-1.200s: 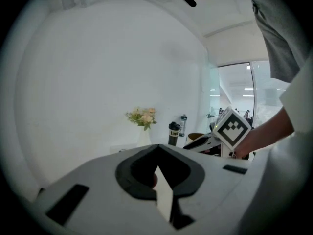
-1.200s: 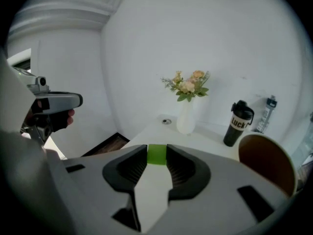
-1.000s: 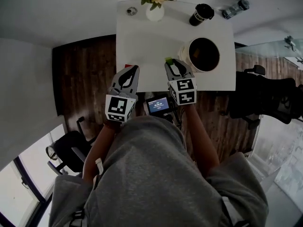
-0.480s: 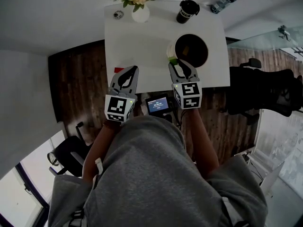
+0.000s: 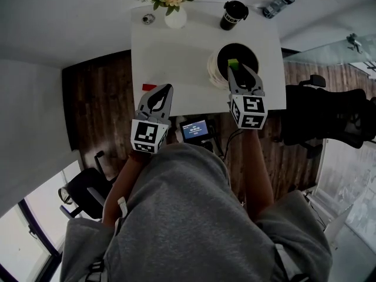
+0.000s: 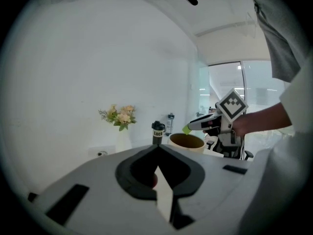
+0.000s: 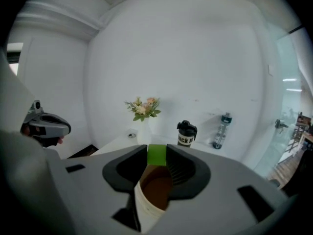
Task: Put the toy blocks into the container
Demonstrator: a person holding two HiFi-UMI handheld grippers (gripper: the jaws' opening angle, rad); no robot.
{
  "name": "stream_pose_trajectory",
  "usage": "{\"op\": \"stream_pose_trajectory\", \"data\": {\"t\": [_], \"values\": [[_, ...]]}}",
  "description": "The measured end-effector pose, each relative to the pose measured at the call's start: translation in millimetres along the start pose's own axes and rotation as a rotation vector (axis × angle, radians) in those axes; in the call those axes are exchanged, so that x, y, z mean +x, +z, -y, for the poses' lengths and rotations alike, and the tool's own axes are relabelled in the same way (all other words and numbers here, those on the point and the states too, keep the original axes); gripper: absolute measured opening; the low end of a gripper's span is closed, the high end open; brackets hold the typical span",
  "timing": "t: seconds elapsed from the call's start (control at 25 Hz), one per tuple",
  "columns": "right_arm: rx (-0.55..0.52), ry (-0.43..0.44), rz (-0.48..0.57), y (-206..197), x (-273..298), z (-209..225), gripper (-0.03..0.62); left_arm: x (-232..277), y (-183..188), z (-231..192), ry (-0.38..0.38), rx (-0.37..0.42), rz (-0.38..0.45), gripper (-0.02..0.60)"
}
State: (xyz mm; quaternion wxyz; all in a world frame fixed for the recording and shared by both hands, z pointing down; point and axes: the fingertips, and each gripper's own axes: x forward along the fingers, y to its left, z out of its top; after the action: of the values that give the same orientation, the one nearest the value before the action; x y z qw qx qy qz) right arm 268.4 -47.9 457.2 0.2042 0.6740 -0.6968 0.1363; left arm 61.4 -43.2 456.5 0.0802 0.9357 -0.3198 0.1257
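The right gripper [image 5: 237,70] is clenched on a green toy block [image 5: 233,64], which is pinched at the very tips of its jaws. The left gripper [image 5: 166,89] has its jaws brought together at the tips with nothing between them. In the head view, the right gripper's tips and the green block are held over the dark mouth of the cream container [image 5: 211,68], which stands on the white table [image 5: 176,57]. A red block [image 5: 149,87] lies on the table near its edge, just to the left of the left gripper's tips. Beyond both grippers, at the table's far side, stand a white vase of flowers [image 5: 175,15], a black cup [image 5: 233,14] and a clear bottle [image 5: 277,3]. A small screen [image 5: 195,130] sits between the two grippers, near the person's body. In the left gripper view the jaw tips meet, and a sliver of red shows through the gap below them. Ahead and to the right, the right gripper reaches in with the green block just above the container's rim. In the right gripper view, the green block fills the space between the jaw tips, and the container's brown inside shows directly beneath it. The left gripper shows well off to the left, while the vase, cup and bottle stand ahead against the wall.
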Motion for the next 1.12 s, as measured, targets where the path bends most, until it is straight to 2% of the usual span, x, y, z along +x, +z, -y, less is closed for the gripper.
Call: {"op": "stream_pose_trajectory", "data": {"t": [0.32, 0.72, 1.12], "values": [[-0.009, -0.100, -0.017, -4.7, -0.3, 43.1, 0.123, -6.6, -7.9, -9.2, 0.034, -0.032, 0.001, 0.006], [-0.009, -0.170, -0.017, -6.9, 0.5, 60.6, 0.133, -8.1, -5.4, -9.7, 0.049, -0.035, 0.006, 0.006], [-0.021, -0.134, 0.018, 7.3, 7.6, 51.6, 0.127, -13.2, -8.6, -20.5, 0.078, -0.046, 0.002, 0.006]]}}
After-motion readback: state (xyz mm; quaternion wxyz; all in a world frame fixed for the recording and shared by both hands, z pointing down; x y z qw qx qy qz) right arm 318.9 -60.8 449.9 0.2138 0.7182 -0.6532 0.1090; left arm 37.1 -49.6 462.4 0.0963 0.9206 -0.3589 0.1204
